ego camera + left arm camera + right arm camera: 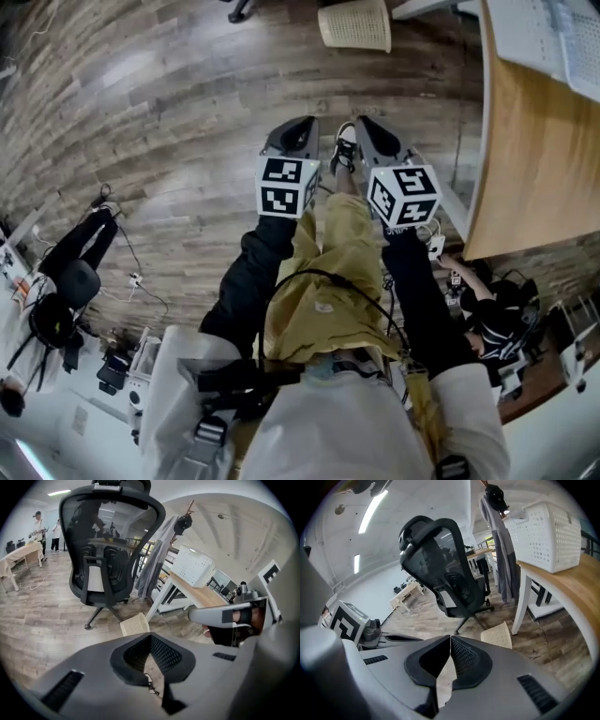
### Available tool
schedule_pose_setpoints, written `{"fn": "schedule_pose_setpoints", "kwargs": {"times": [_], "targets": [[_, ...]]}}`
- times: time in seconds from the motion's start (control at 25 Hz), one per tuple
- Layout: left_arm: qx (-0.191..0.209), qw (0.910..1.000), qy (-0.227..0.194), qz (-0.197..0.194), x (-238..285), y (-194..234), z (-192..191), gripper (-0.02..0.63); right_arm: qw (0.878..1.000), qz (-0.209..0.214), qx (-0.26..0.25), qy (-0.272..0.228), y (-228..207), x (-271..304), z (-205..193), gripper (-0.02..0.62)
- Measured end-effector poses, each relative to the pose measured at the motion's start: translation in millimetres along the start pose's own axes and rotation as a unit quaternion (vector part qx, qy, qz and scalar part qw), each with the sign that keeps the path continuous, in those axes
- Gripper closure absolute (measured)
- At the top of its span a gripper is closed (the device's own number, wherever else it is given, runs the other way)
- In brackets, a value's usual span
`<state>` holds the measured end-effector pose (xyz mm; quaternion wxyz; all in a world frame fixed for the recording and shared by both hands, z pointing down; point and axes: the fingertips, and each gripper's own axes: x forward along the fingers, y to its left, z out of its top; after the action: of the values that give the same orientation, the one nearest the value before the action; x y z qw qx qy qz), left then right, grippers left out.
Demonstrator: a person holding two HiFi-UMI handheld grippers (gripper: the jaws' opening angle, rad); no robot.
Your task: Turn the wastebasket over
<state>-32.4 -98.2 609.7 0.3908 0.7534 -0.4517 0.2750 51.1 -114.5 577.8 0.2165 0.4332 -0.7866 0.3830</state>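
Out in front of the person, the left gripper (151, 637) and right gripper (450, 639) are pointing forward, jaws pressed together on nothing. That is likely because the wastebasket (354, 23) is sitting well ahead on the floor (169, 84), beside the table leg (519, 603).

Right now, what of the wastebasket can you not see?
Head view: wastebasket, far end cut off by the top edge.
Left gripper view: its lower part is behind the left tool.
Right gripper view: its lower edge is behind the right tool.
Which end is open: cannot tell.
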Motion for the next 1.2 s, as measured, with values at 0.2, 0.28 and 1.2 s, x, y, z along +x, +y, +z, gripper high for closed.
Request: {"fn": "schedule_pose_setpoints", "kwargs": {"times": [0.2,0.28,1.2], "targets": [[-0.003,0.9998,0.020,0.008,59.8,24.8,-39.5,0.603,0.999,-0.006,0.012,0.031,-56.7,60.6,-53.7,0.574],[-0.007,0.9995,0.028,0.011,82.7,32.8,-53.0,0.603,0.999,-0.007,0.014,0.042,-79.2,82.0,-70.5,0.574],[0.015,0.9970,0.075,-0.014,238.7,82.2,-87.2,0.603,0.994,-0.037,-0.014,0.105,-219.0,237.4,-115.0,0.574]]}}
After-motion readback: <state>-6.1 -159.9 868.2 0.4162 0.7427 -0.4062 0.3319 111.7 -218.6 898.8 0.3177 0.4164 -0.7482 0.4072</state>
